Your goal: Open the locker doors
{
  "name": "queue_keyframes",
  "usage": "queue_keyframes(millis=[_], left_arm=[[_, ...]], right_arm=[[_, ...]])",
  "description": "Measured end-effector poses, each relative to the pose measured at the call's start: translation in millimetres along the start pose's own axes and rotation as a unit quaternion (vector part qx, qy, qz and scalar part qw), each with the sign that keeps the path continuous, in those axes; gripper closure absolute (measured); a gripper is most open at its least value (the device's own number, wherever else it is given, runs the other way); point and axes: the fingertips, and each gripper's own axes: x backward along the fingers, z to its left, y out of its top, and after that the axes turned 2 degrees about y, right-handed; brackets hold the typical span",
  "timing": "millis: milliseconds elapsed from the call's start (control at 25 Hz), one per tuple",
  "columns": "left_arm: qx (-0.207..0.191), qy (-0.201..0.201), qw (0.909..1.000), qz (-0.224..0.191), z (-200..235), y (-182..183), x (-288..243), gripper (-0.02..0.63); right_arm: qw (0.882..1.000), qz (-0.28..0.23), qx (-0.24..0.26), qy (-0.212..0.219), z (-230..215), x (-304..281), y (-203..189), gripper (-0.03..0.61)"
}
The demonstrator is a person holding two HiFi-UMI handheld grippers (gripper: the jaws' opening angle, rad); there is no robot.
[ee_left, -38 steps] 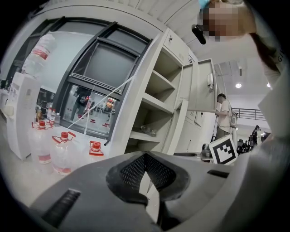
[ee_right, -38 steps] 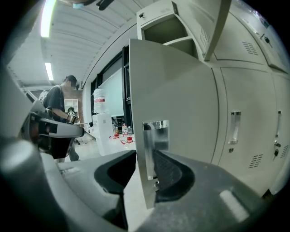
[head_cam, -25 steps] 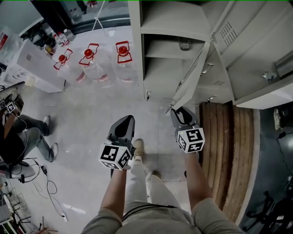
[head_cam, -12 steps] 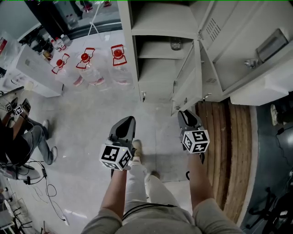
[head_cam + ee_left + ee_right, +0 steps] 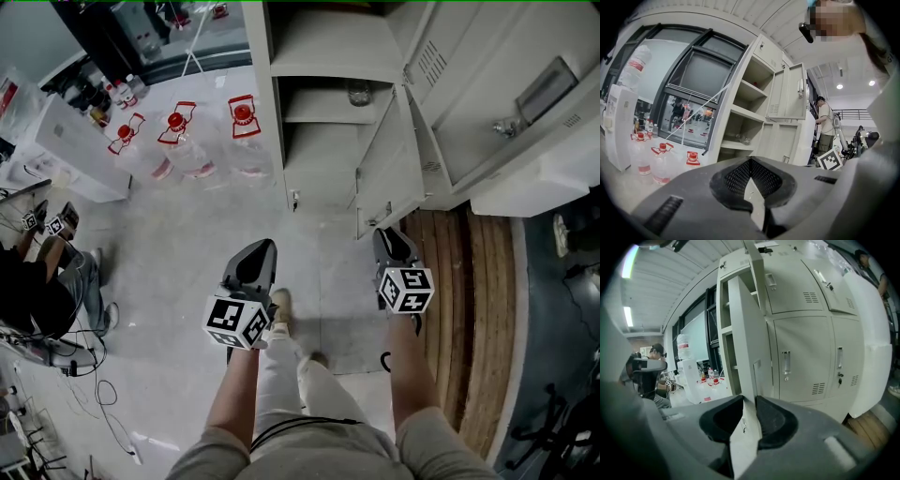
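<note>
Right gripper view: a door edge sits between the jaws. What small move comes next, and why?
Probably finish the grip, then pull the lower locker door wider: the jaws of the right gripper are closing with its edge between them, and it stands only partly open.

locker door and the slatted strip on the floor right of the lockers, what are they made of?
Locker door: probably thin painted sheet metal, off-white with a smooth satin finish. Its edge is very thin and the neighbouring doors have punched vent slots.
Floor strip: likely wooden boards, brown and matte, with long parallel seams and grain-like streaks.
</note>
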Motion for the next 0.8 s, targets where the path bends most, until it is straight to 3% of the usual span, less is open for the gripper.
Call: queue_keyframes(millis=[280,440,800], left_arm=[[-0.001,-0.002,1.0000,0.002,-2.2,2.2,3.5,0.617],[-0.003,-0.005,1.0000,0.003,-5.3,7.3,11.3,0.617],[-0.028,-0.009,0.9995,-0.009,-14.1,37.5,25.8,0.617]], right_arm=[[0.999,-0.002,-0.016,-0.036,-17.4,11.9,2.7,0.491],[0.998,-0.016,-0.024,-0.060,-25.0,29.8,14.3,0.548],[0.997,-0.063,-0.016,-0.039,-14.3,76.8,60.2,0.575]])
